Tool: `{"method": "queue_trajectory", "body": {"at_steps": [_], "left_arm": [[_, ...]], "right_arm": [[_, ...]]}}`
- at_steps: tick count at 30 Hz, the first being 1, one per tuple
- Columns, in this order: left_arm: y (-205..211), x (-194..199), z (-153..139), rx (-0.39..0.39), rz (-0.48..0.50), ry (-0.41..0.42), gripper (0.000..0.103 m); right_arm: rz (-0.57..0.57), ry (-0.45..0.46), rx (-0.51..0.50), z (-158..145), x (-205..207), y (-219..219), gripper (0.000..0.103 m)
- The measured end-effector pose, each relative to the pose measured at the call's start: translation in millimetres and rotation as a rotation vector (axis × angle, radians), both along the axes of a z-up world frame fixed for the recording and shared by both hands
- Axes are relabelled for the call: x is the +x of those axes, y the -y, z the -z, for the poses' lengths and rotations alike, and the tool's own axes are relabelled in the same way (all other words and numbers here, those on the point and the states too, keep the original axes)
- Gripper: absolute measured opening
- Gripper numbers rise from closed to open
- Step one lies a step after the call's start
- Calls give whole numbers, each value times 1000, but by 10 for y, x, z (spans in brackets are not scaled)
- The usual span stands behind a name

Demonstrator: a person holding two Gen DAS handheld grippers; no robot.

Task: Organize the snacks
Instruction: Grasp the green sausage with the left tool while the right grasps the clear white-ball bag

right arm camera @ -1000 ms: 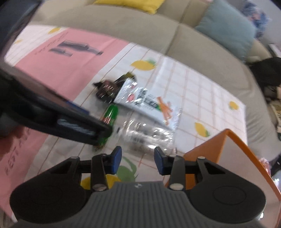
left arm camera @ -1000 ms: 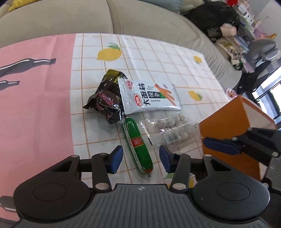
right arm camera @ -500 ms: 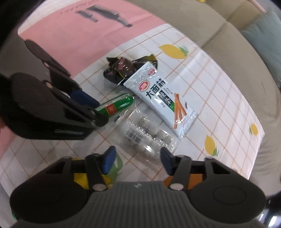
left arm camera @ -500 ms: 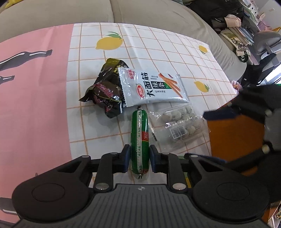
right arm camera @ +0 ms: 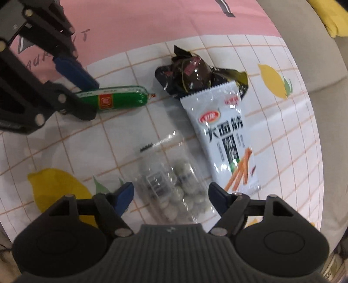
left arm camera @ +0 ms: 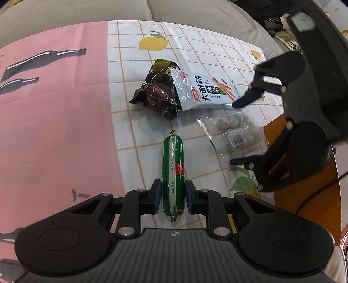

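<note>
My left gripper is shut on the near end of a green sausage that lies on the lemon-print cloth; the sausage also shows in the right wrist view. My right gripper is open, with its jaws on either side of a clear bag of pale round sweets, which also shows in the left wrist view. A white snack packet overlaps a dark shiny packet beyond them.
An orange box stands at the right edge of the cloth in the left wrist view. A pink cloth panel covers the left side. A beige sofa lies behind.
My left gripper closed onto the green sausage. My right gripper swung over from beside the orange box, opened wider and came down around the clear sweet bag.
</note>
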State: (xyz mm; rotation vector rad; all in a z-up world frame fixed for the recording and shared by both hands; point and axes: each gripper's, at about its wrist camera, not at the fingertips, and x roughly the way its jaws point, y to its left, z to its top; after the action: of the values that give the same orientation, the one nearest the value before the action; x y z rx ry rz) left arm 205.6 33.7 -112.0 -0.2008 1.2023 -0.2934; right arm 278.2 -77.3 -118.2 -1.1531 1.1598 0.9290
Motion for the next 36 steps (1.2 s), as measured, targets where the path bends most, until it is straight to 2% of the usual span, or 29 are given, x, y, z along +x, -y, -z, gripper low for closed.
{"method": "queue_trajectory", "body": {"at_steps": [3, 5, 8, 11, 16, 20, 27, 31, 36], "left_arm": [[-18, -39, 3, 0, -1, -1, 25], [-48, -73, 5, -8, -12, -6, 25], [-90, -141, 9, -15, -26, -10, 25], [-140, -229, 3, -14, -44, -12, 25], [-269, -392, -8, -11, -76, -19, 25], [-395, -521, -8, -5, -105, -26, 25], [-592, -750, -17, -31, -151, -30, 25], [-639, -818, -15, -33, -157, -20, 25], [-649, -861, -6, -32, -152, 8, 30]], "right_arm": [[6, -7, -5, 19, 71, -33, 82], [59, -39, 0, 38, 133, -28, 82], [174, -98, 22, 42, 232, -12, 77], [254, -96, 44, 19, 196, -18, 74], [375, -113, 107, -54, -69, -91, 67], [557, -118, 153, -74, -331, -136, 66], [832, -144, 336, -134, -813, -114, 64], [890, -55, 430, -144, -1179, -116, 64], [804, 116, 486, -70, -1453, -129, 66]]}}
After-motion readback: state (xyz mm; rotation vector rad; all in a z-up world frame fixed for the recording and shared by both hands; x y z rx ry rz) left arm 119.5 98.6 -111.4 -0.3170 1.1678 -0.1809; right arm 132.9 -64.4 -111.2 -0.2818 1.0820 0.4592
